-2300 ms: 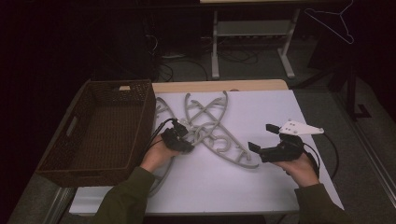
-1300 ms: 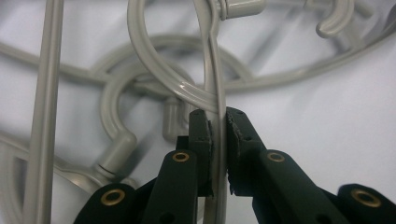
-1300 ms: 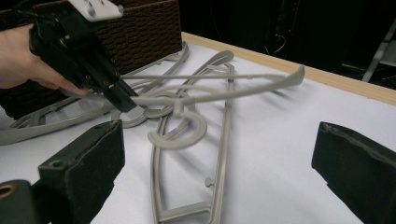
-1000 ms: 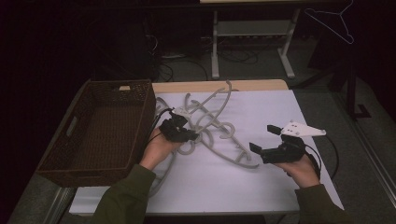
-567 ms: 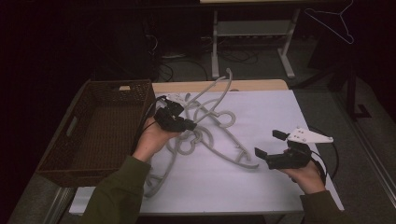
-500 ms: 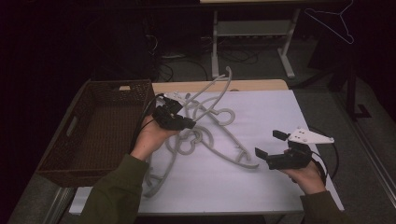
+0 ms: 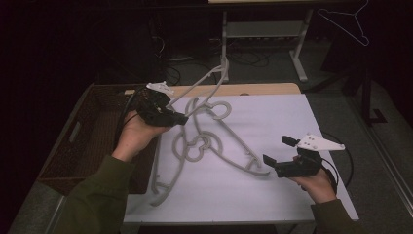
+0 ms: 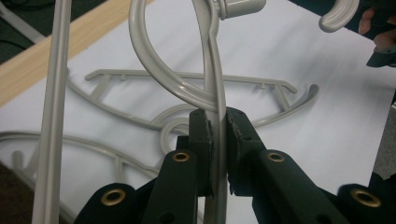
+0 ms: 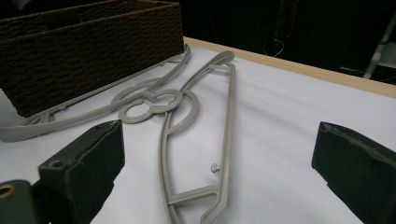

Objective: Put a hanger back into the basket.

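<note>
The left gripper (image 7: 181,118) is clenched on the thin neck of a grey plastic coat hanger (image 7: 207,85), the pads pinching the stem just below where the hook curls over, as the left gripper view shows (image 8: 217,140). This lifted hanger hangs tilted off the table, its long axis running from about seven o'clock, low near the table's near-left edge, up to about one o'clock, where its raised end stands above the far edge of the white table (image 7: 292,195). Two more grey hangers (image 7: 229,156) lie flat beneath it, and their hooks look looped into one another close to the grip, though I cannot tell whether the lifted one is fully free of them. The woven basket (image 7: 83,141) sits at nine o'clock from the left gripper, just beside that hand, so the left hand is clearly the nearer one for carrying the hanger over. The right gripper (image 7: 280,156) hovers at about four o'clock from the pile, jaws spread wide and empty, with one flat hanger's end (image 9: 219,186) lying straight ahead between them.
</note>
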Motion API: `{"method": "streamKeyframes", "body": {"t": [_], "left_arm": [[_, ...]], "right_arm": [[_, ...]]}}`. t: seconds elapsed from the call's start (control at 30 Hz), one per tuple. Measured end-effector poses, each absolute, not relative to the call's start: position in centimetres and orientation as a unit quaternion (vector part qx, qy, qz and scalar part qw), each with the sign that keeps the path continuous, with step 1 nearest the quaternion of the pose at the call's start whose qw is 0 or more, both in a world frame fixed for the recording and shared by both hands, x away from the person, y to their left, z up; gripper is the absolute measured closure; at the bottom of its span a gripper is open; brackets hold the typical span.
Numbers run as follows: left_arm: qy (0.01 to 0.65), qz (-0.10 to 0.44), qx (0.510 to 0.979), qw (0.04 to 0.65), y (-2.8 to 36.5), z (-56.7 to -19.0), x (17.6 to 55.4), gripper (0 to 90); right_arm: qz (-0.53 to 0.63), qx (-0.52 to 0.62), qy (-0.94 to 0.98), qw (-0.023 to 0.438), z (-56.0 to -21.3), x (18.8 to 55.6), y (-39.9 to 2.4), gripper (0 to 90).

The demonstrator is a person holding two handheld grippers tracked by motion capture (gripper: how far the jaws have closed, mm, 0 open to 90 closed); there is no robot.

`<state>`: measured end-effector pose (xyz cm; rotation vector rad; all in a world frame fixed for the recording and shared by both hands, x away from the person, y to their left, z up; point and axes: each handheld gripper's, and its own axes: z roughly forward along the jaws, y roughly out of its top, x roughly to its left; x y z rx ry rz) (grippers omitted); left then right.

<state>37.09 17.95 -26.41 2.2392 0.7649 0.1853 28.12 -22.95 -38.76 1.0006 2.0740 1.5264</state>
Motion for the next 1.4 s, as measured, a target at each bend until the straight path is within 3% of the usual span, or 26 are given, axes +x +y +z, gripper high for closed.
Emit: {"method": "streamKeyframes", "body": {"t": [1.4], "left_arm": [[0.388, 0.103, 0.844, 0.356, 35.3, -27.1, 34.0, 82.0]], "right_arm": [[0.538, 0.365, 0.734, 0.198, -38.8, 28.3, -23.0, 2.1]]}}
